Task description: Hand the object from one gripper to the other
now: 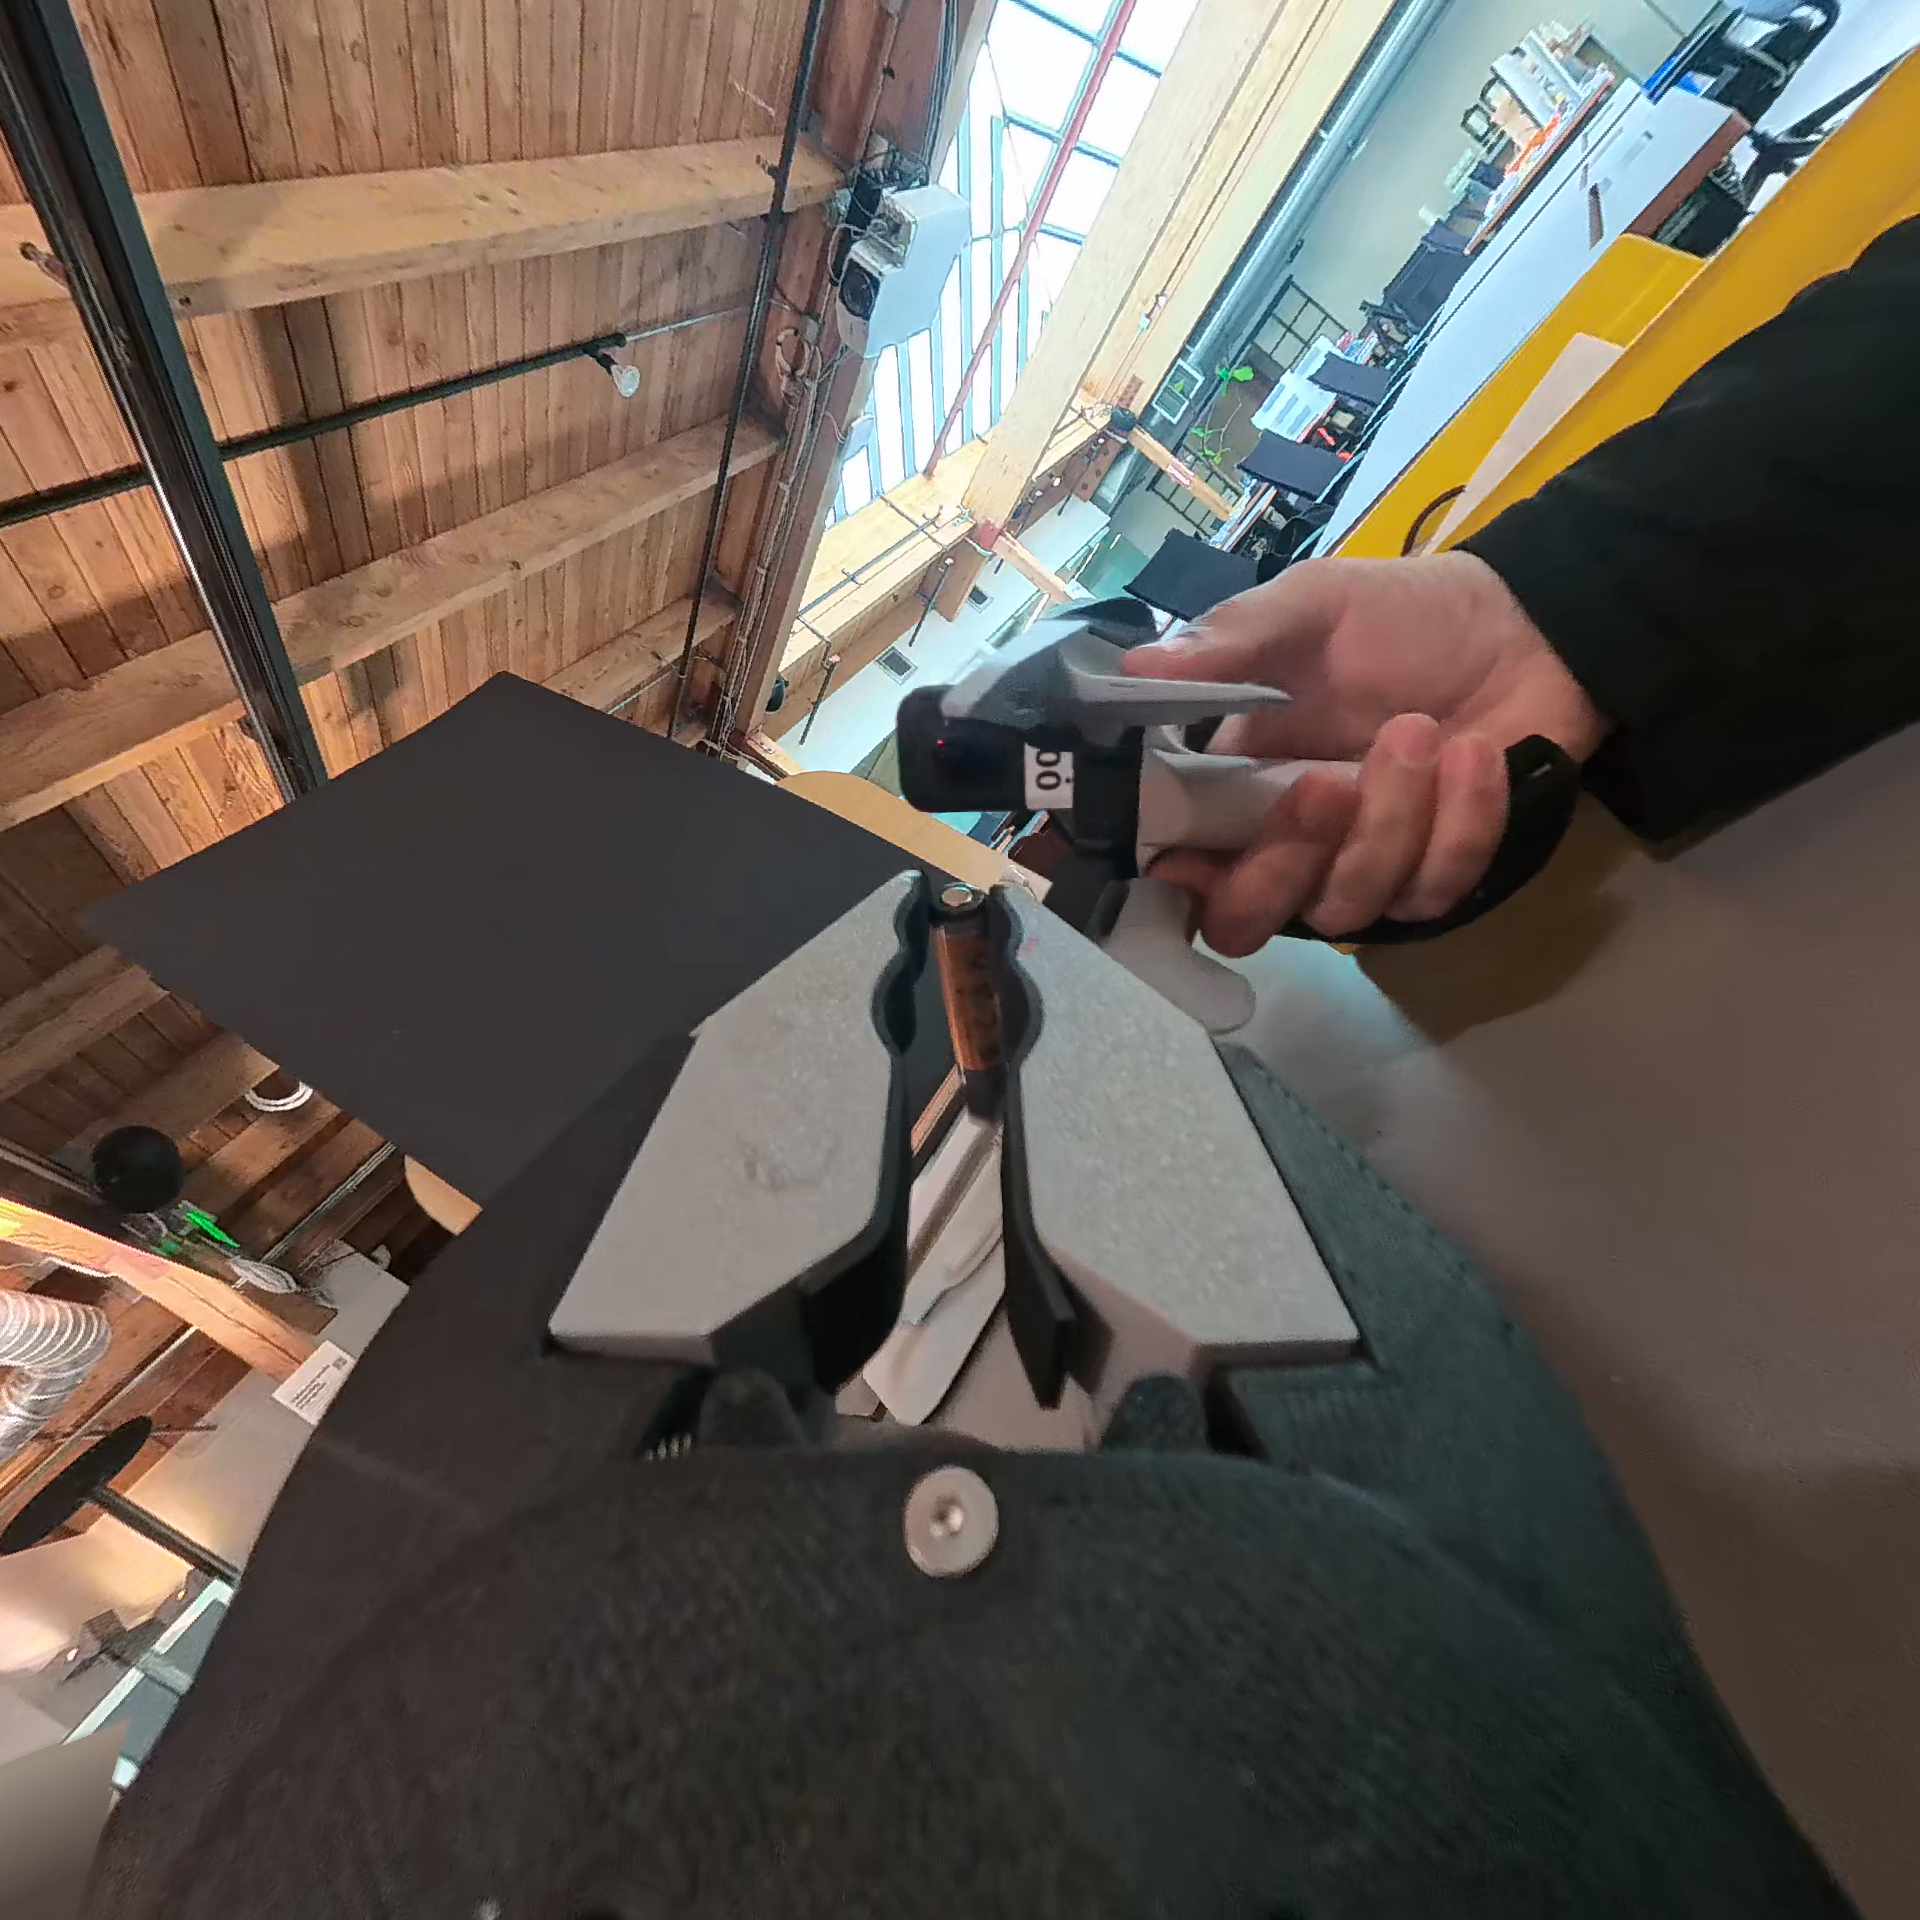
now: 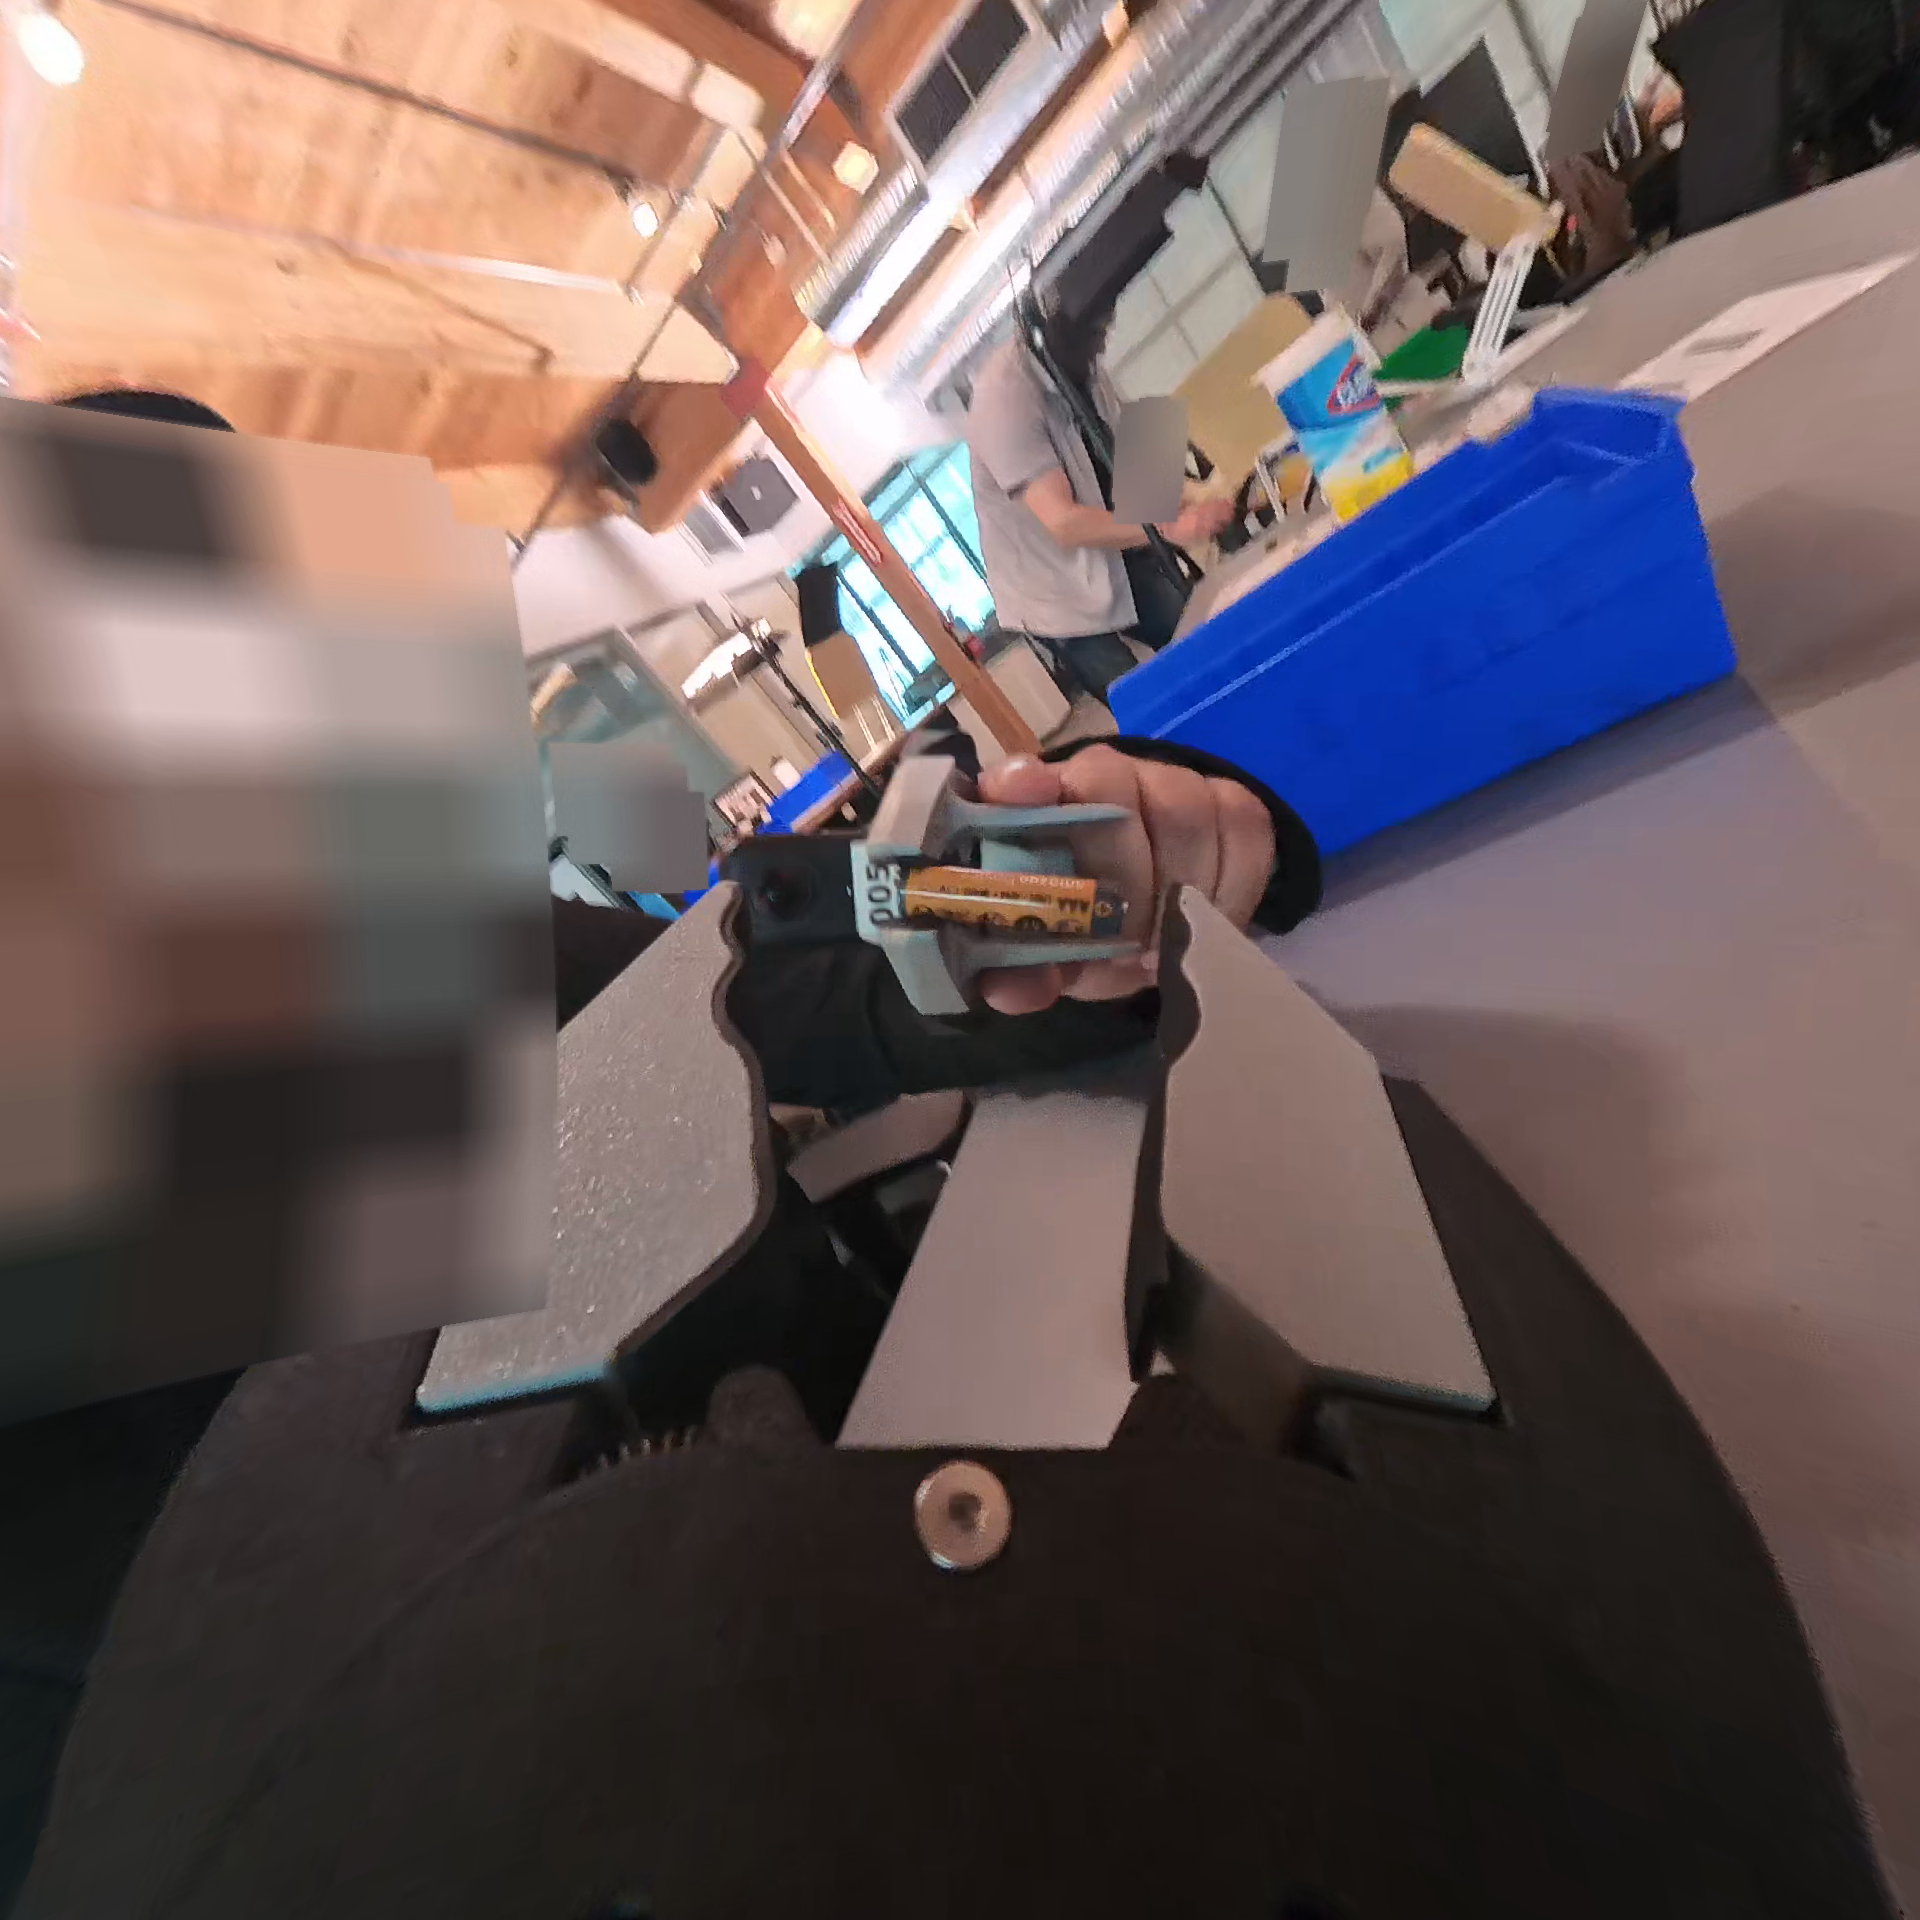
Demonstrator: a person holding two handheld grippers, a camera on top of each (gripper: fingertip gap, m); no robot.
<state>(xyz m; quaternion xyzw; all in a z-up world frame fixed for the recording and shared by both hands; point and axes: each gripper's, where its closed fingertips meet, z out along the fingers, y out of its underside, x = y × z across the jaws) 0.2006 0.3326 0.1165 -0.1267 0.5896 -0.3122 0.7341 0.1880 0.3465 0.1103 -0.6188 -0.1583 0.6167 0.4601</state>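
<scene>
A small orange and black battery (image 1: 968, 1003) is pinched between the grey fingers of my left gripper (image 1: 961, 909), which is shut on it. In the right wrist view the battery (image 2: 1013, 904) lies crosswise in the gap between the spread fingers of my right gripper (image 2: 961, 909), which is open and not touching it. The left gripper's body (image 2: 925, 831) and the hand holding it show just behind the battery. In the left wrist view the right gripper's body (image 1: 1039, 769) and its hand (image 1: 1382, 748) sit up and to the right.
A blue bin (image 2: 1455, 644) stands on the grey table (image 2: 1662, 987) to the right, with a wipes canister (image 2: 1340, 416) behind it. A person (image 2: 1039, 520) stands farther back. A black board (image 1: 468, 914) and a yellow panel (image 1: 1558, 416) flank the left view. Less than 4 cm separates the two grippers' tips.
</scene>
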